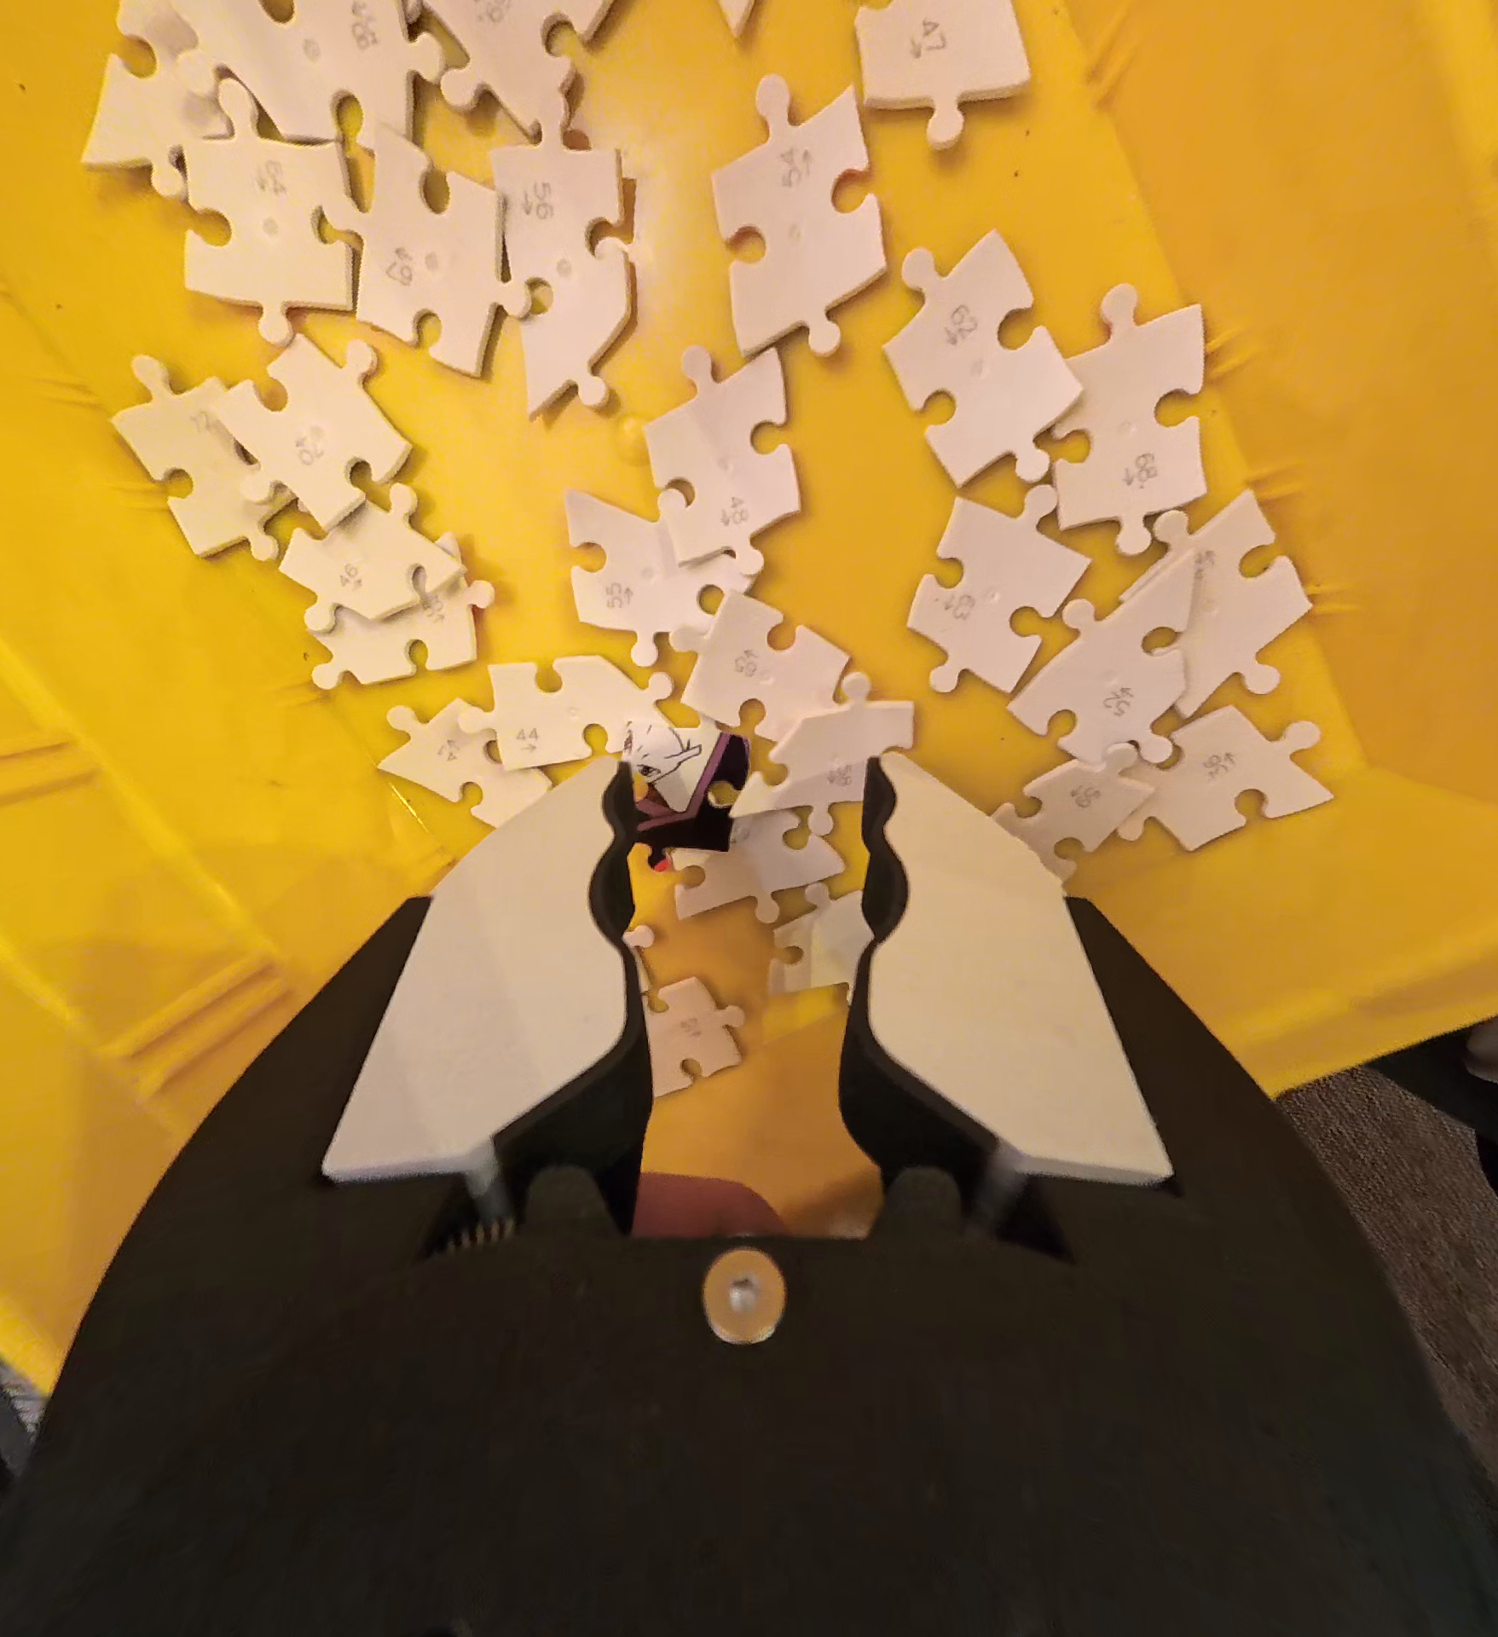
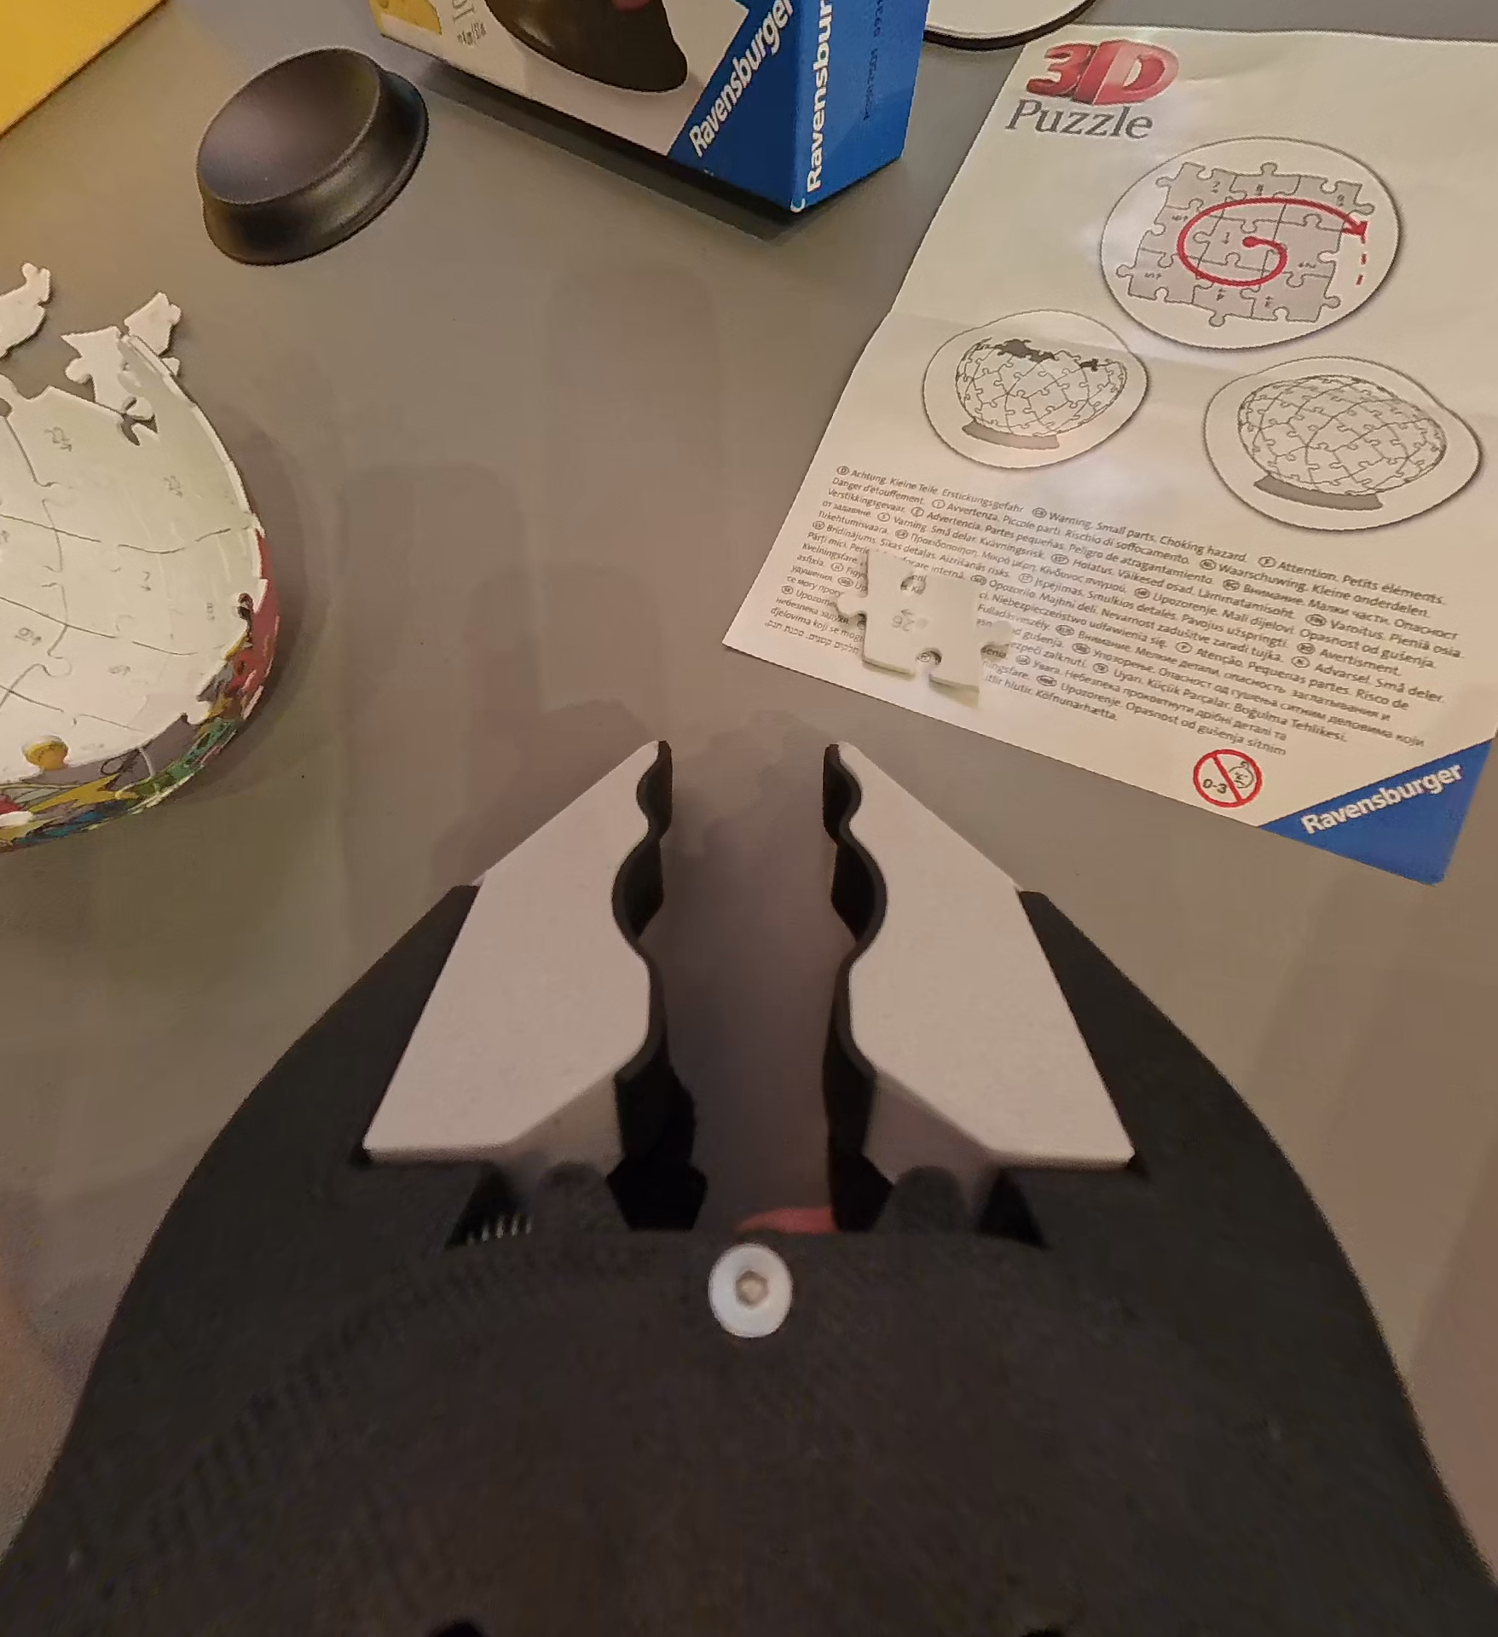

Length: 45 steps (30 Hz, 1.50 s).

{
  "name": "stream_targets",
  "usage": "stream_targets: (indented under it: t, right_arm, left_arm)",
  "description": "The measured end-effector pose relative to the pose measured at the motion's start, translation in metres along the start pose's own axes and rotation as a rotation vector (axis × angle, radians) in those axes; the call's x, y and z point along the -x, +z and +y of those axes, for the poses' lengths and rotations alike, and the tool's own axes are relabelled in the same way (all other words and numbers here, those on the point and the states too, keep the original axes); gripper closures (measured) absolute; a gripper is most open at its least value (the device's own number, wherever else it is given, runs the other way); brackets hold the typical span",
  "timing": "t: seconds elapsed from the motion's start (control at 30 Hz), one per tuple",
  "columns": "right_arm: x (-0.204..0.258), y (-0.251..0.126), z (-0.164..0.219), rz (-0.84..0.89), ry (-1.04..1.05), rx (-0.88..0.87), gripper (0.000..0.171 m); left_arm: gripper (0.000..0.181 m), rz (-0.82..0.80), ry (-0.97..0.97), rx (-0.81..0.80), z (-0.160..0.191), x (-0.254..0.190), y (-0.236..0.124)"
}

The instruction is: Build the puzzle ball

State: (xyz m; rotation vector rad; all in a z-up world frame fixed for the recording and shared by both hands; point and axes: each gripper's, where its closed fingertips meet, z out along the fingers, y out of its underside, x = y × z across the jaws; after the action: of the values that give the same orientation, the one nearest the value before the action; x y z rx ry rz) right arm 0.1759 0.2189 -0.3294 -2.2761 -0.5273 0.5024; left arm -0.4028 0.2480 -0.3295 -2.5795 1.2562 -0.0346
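— Grey table [image 2: 506, 549]: the half-built puzzle ball [image 2: 81, 602] is cut off far left. My right gripper [image 2: 747, 757] hovers, fingers apart, empty.

— My left gripper [image 1: 743, 771] hangs spread over the yellow bin [image 1: 107, 797], its fingers hiding some loose pieces [image 1: 798, 230].

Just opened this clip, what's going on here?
A person is building a puzzle ball with two hand-held grippers. The left hand-held gripper is open over a yellow bin of loose pieces, mostly white side up, right by one printed-side-up piece. The right hand-held gripper hovers open and empty over the grey table. The half-built ball sits to its left; a single piece lies on the instruction sheet.
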Motion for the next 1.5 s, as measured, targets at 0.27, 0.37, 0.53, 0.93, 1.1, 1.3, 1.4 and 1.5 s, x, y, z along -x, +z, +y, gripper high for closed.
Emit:
stream_targets:
  t: [0.27, 0.37, 0.53, 0.93, 1.1, 1.3, 1.4, 1.5]
  right_arm:
    - [-0.001, 0.0, 0.0, 0.003, 0.006, 0.0, 0.14]
    - [-0.001, 0.0, 0.0, 0.004, 0.006, 0.0, 0.14]
    - [-0.001, 0.0, 0.0, 0.001, 0.007, 0.0, 0.14]
    - [0.0, 0.0, 0.0, -0.001, 0.008, -0.001, 0.14]
    - [-0.001, 0.0, 0.0, 0.0, 0.013, -0.002, 0.141]
    - [-0.002, 0.0, 0.0, 0.003, 0.014, -0.002, 0.142]
    - [-0.002, 0.0, 0.0, 0.004, 0.014, -0.001, 0.142]
    - [-0.002, 0.0, 0.0, 0.004, 0.014, -0.001, 0.142]
  left_arm:
    - [0.139, -0.016, -0.01, -0.018, 0.001, 0.004, -0.009]
    - [0.138, -0.031, -0.006, 0.019, 0.003, 0.004, 0.0]
    - [0.15, -0.012, -0.03, 0.011, 0.001, 0.004, 0.003]
    - [0.174, -0.072, -0.069, -0.024, -0.002, 0.018, -0.002]
    - [0.15, -0.058, -0.085, 0.001, 0.002, 0.015, 0.002]
    - [0.14, -0.05, -0.12, -0.01, 0.001, 0.016, 0.003]
    - [0.143, -0.043, -0.122, -0.016, 0.0, 0.015, 0.004]
    - [0.157, -0.056, -0.121, -0.039, -0.005, 0.016, 0.005]
